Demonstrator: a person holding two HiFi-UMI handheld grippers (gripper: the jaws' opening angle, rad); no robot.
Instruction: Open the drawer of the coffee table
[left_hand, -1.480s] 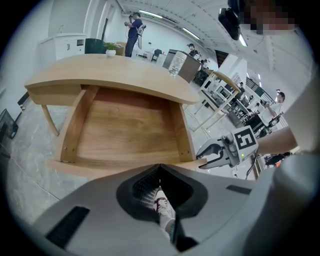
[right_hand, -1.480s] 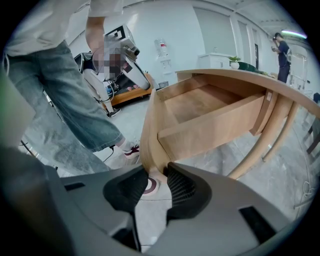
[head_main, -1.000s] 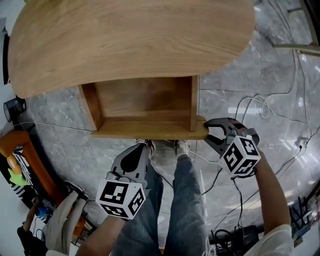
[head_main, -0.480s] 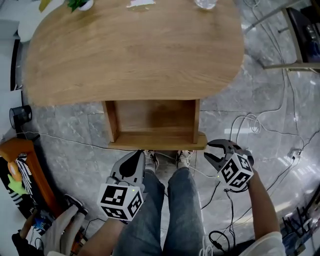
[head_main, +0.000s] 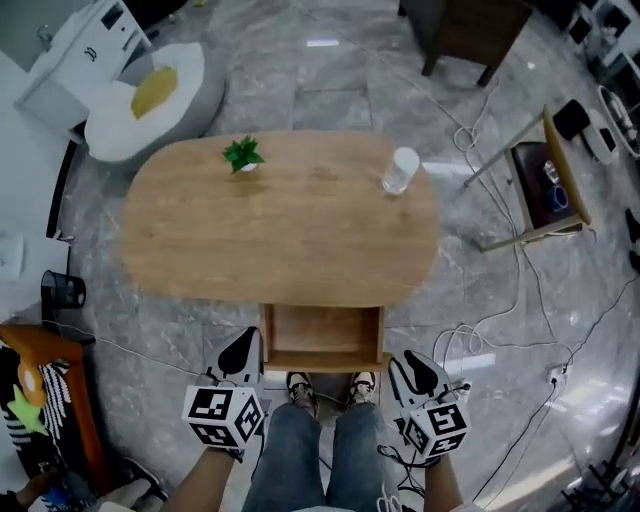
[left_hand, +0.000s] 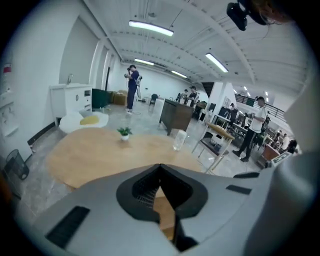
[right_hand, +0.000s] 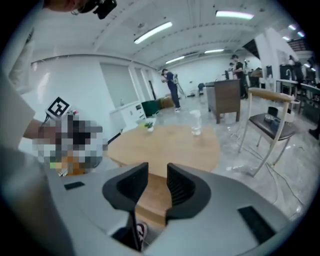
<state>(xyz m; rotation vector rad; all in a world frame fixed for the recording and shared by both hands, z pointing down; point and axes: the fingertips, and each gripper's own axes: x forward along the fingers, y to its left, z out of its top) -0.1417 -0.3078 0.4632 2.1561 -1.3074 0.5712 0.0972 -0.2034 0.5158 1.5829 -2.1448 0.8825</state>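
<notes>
Both claws are lifting back from the drawer. The right claw, at the drawer's front corner a second ago, is now hanging clear of it, its jaws a little apart around nothing. Beside it the left claw is staying pinched together, empty. That drawer is standing pulled out and bare inside, under the near edge of the counter, so the opening looks done.

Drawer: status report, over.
Left gripper shut, empty. Right gripper open, empty. Drawer open, both grippers clear of it. Nothing blocking.
</notes>
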